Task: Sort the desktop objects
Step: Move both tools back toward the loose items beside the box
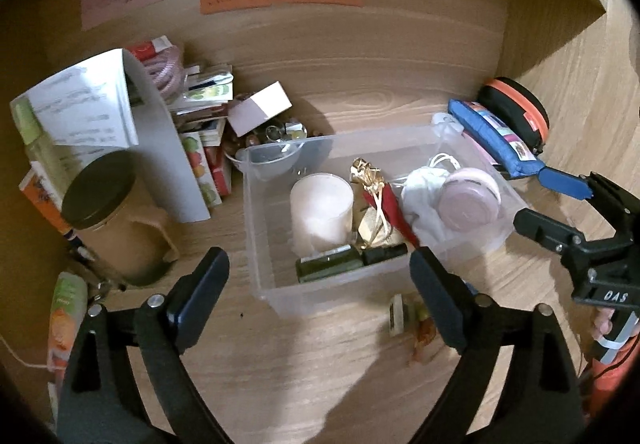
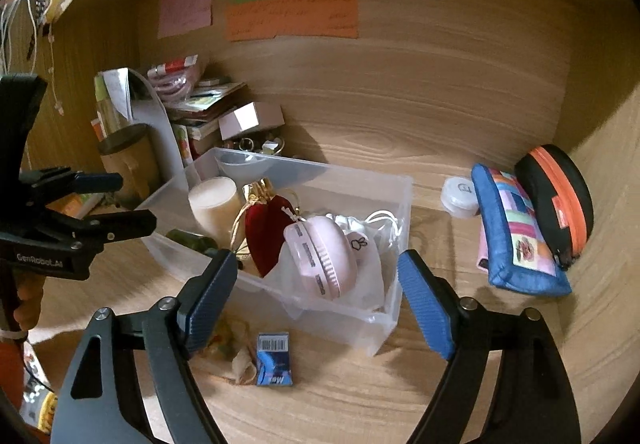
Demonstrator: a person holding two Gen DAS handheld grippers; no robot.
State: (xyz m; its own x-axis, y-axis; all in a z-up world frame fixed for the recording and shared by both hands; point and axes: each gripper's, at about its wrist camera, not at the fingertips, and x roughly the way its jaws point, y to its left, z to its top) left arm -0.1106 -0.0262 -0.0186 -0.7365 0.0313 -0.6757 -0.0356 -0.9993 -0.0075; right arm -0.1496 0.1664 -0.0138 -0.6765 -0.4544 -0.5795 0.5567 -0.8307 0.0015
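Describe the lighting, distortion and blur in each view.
Left wrist view: warm, dim light, dark fisheye corners, the back wall's notes bowed; the open left claw throws a broad shadow toward the clear bin. Right wrist view: same curved wood grain, writing on the orange note too soft to read, the blue pouch sharper; the right claw is open.

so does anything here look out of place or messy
Yes. A small blue packet and some crumpled wrappers lie loose on the desk in front of the clear bin, not in it. Behind the bin, a pink box sits tilted on a jumbled pile of small items.
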